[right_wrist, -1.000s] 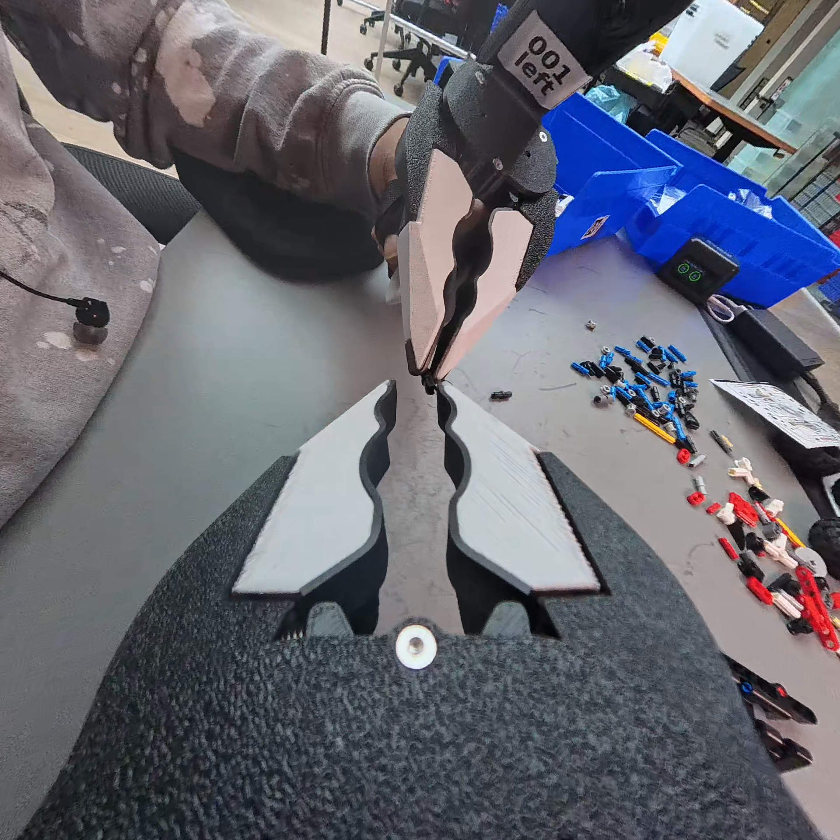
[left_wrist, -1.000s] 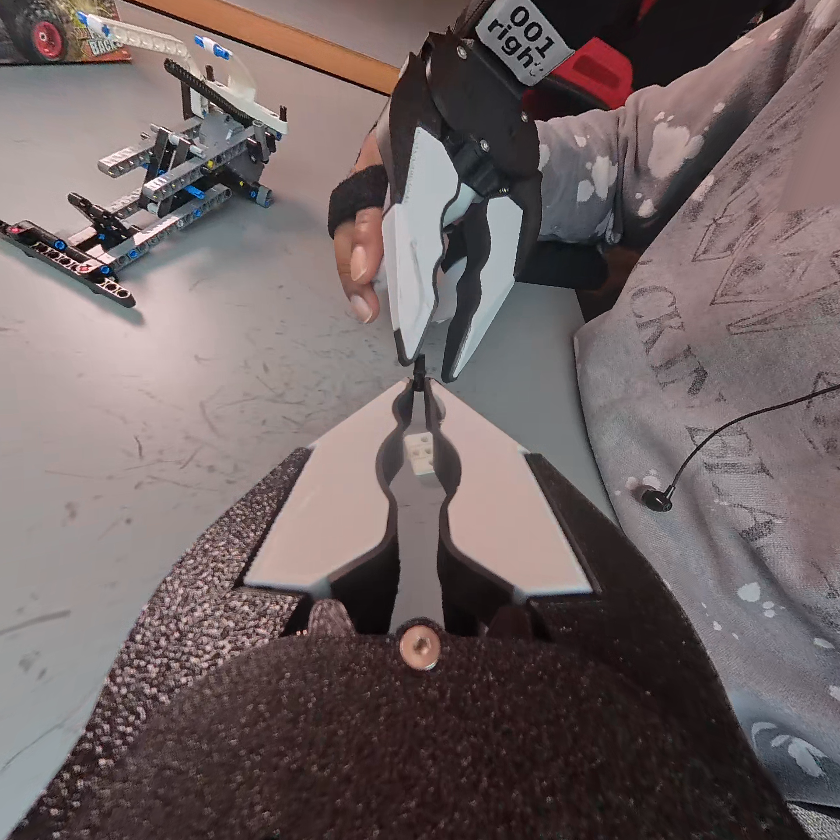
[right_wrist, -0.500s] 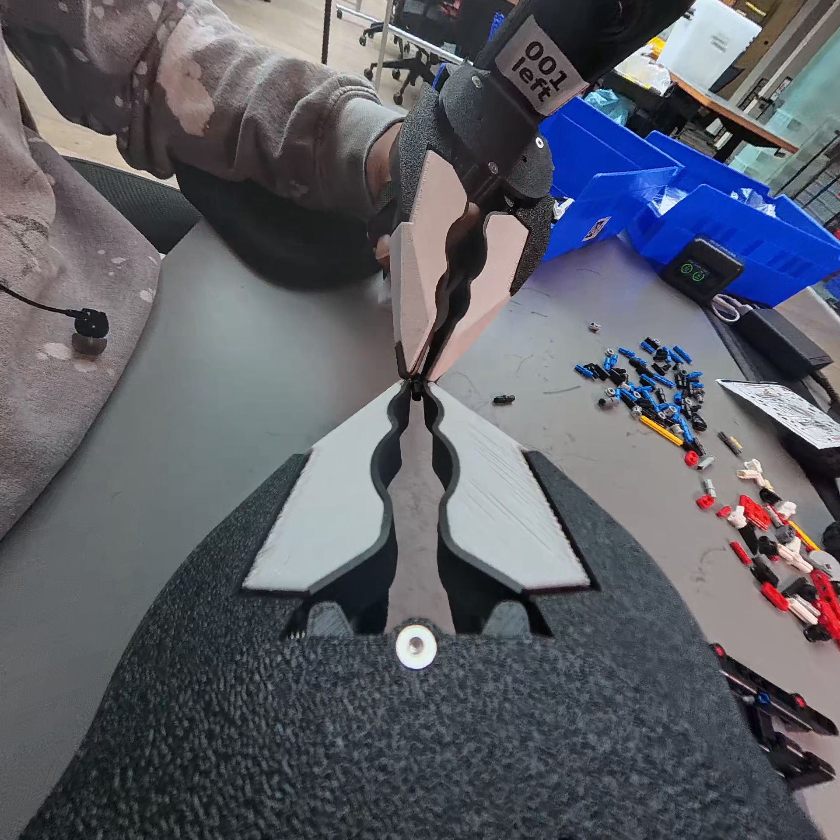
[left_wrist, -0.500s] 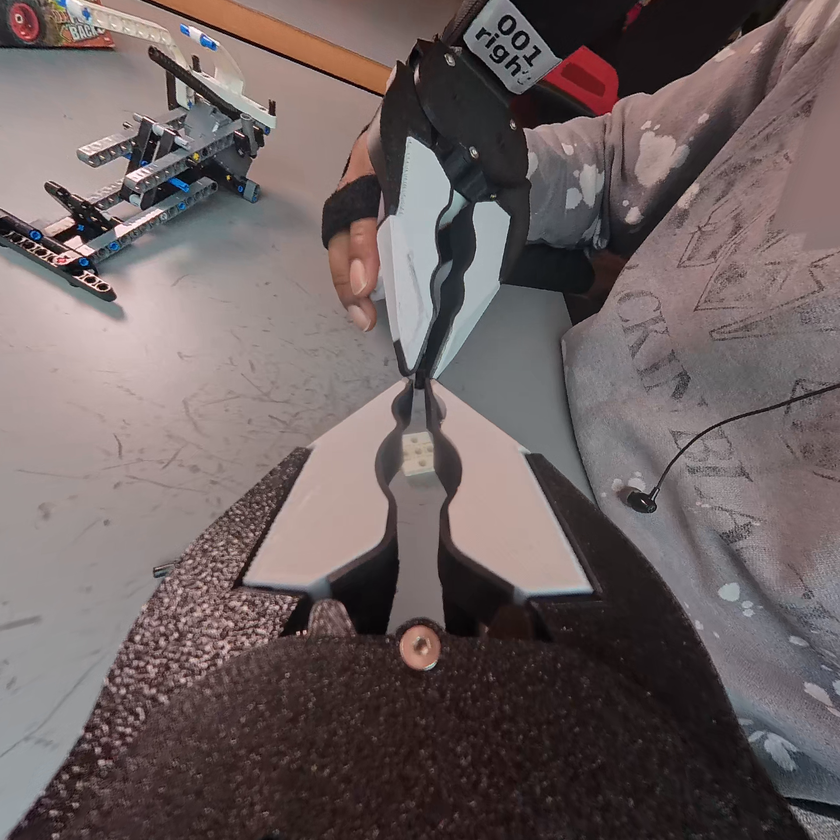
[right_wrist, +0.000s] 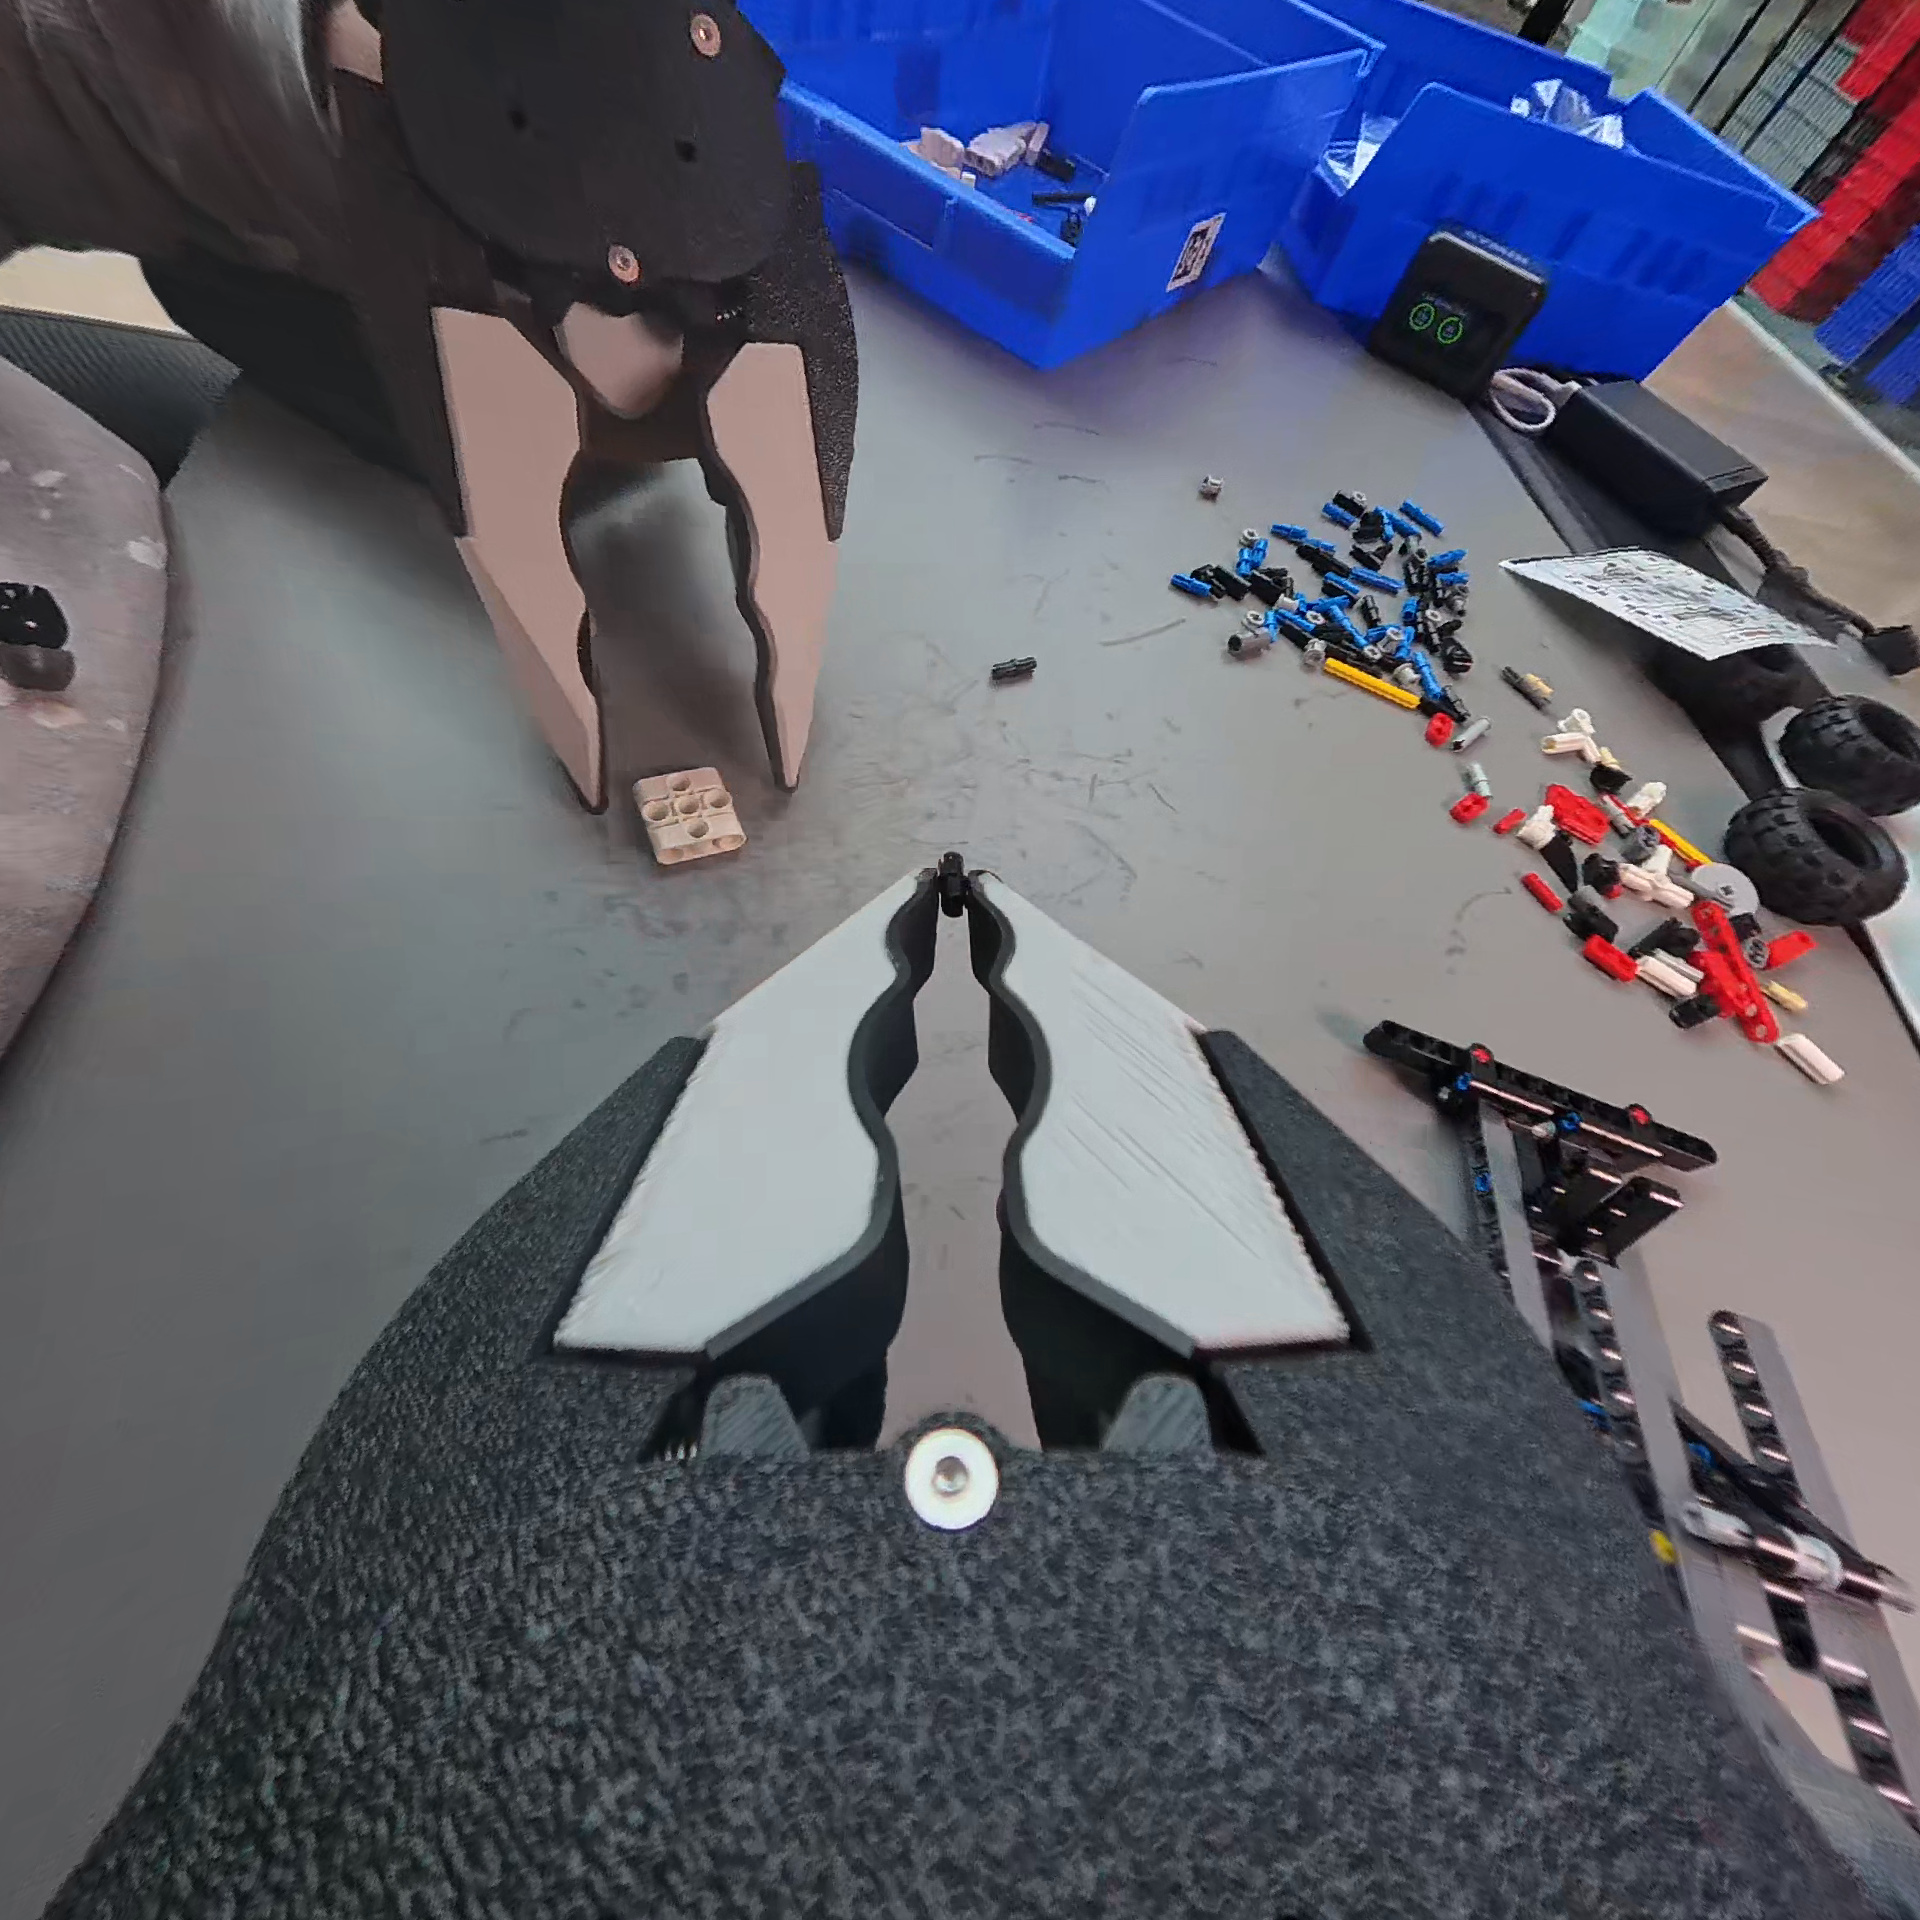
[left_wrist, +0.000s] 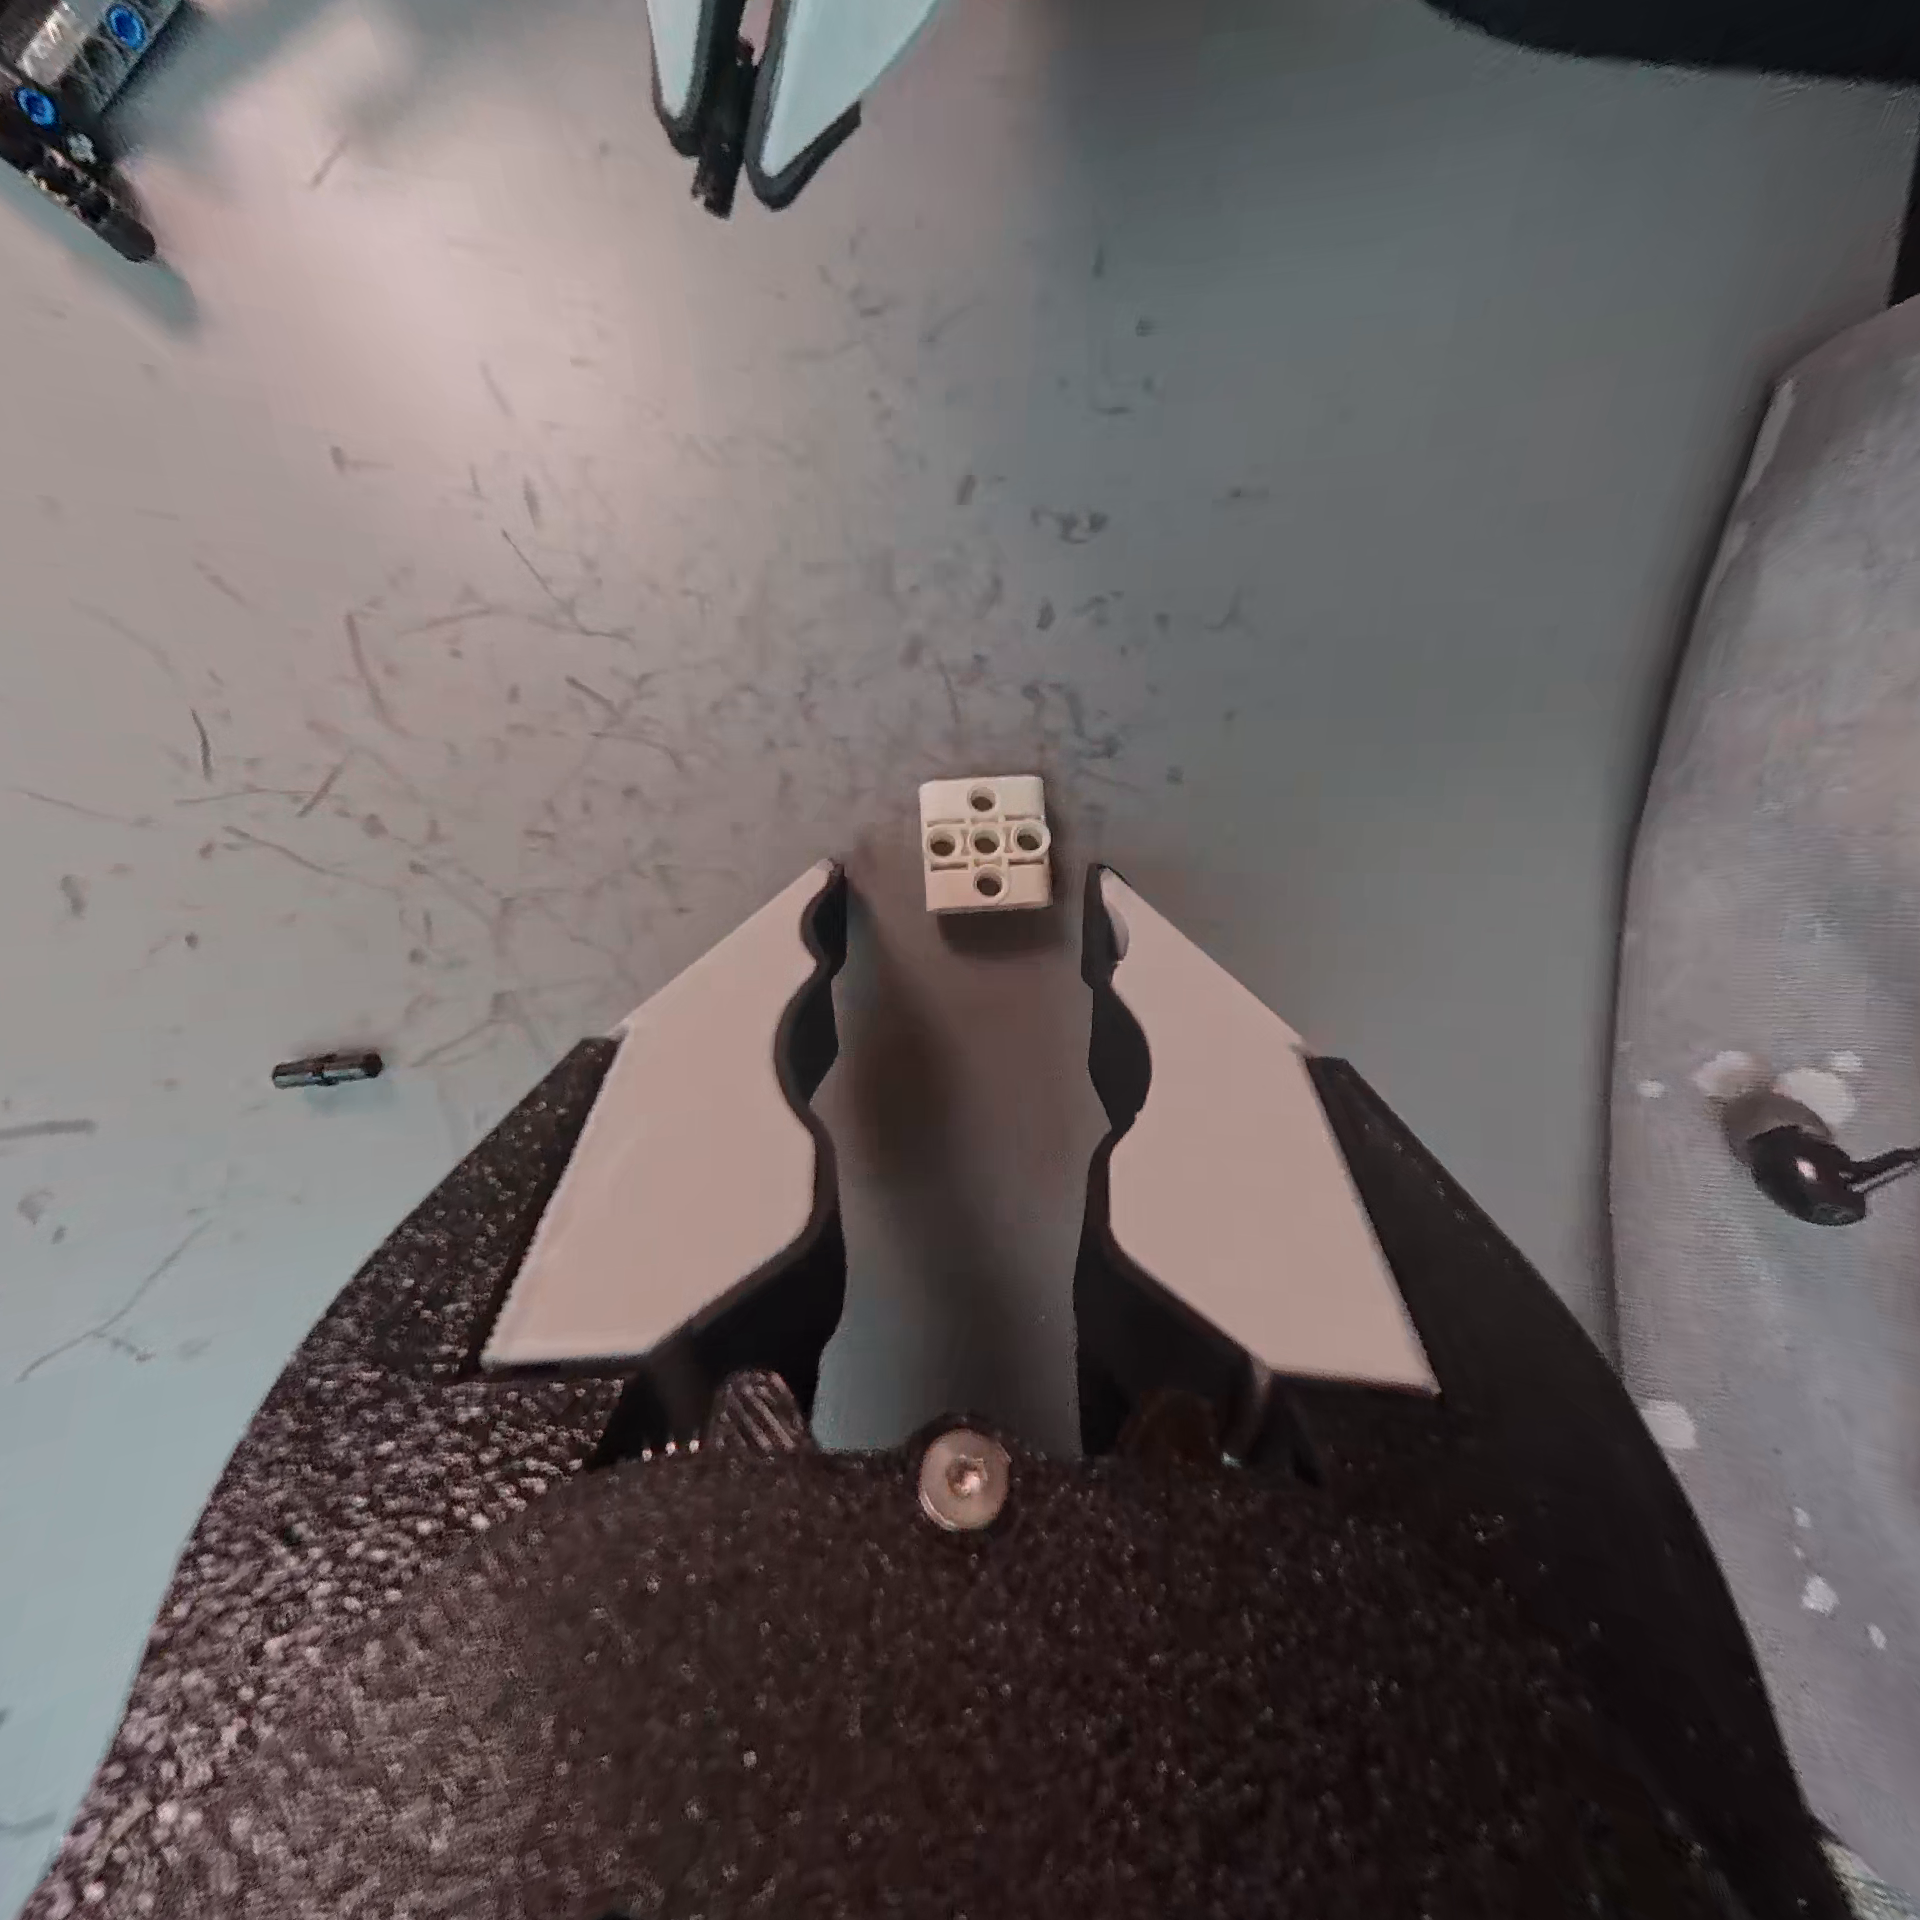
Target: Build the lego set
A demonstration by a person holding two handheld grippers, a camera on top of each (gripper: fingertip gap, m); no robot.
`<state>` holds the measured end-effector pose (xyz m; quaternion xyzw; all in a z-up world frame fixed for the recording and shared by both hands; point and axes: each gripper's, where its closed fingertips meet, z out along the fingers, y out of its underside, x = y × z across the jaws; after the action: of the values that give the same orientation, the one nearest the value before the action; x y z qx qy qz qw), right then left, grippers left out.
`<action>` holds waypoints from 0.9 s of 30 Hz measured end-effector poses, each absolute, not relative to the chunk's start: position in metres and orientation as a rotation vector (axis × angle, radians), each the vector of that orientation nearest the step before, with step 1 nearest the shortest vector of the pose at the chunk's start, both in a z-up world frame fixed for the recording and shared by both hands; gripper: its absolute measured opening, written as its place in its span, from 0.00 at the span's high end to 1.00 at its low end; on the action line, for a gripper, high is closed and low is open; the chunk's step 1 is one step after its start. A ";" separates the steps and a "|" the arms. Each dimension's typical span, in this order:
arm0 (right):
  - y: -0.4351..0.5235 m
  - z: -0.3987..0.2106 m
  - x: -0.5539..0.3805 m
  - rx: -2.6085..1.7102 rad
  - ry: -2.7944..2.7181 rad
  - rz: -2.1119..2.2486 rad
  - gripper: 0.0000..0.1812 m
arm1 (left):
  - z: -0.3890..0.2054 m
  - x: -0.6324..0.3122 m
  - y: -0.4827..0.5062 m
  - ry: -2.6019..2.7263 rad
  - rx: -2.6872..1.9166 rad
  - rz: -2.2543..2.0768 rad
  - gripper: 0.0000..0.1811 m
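My left hand-held gripper [left_wrist: 961, 904] gapes over the stiff, light white brick [left_wrist: 985, 858]; I'd pinch its flat sides. Right hand-held gripper [right_wrist: 950, 883] pinches a tiny black pin [right_wrist: 949, 883].

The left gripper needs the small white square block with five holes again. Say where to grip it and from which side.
Grip the small white square block across its two plain side walls, coming straight down from above. It lies flat on the grey table, holes up, just off the open left gripper tips.

Scuffed grey table [left_wrist: 623, 520]; white block [left_wrist: 985, 859], black pin [left_wrist: 326, 1070], blue bins [right_wrist: 1091, 208] on it.
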<state>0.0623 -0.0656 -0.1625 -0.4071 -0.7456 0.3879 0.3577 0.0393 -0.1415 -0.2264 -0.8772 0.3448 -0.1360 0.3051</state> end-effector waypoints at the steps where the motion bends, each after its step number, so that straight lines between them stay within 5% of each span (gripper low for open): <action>1: -0.070 -0.165 0.064 -1.049 -1.938 1.016 0.97 | -0.226 0.040 -0.141 0.922 -2.301 -0.337 0.77; 7: -0.086 -0.174 0.068 -1.040 -1.992 1.081 0.97 | -0.227 0.042 -0.141 0.958 -2.285 -0.345 0.78; 9: -0.089 -0.174 0.068 -1.038 -1.995 1.102 0.97 | -0.227 0.043 -0.139 0.990 -2.262 -0.367 0.87; 19: -0.089 -0.145 0.069 -1.003 -1.872 1.212 0.97 | -0.157 0.059 -0.106 0.898 -1.809 -0.659 0.87; 27: -0.090 -0.159 0.064 -1.087 -1.904 1.225 0.97 | -0.169 0.061 -0.105 0.954 -1.808 -0.518 0.87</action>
<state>0.0640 -0.0904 -0.1588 -0.4114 -0.7209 0.4638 0.3097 0.0607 -0.1046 -0.1687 -0.7456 0.3936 -0.2134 0.4935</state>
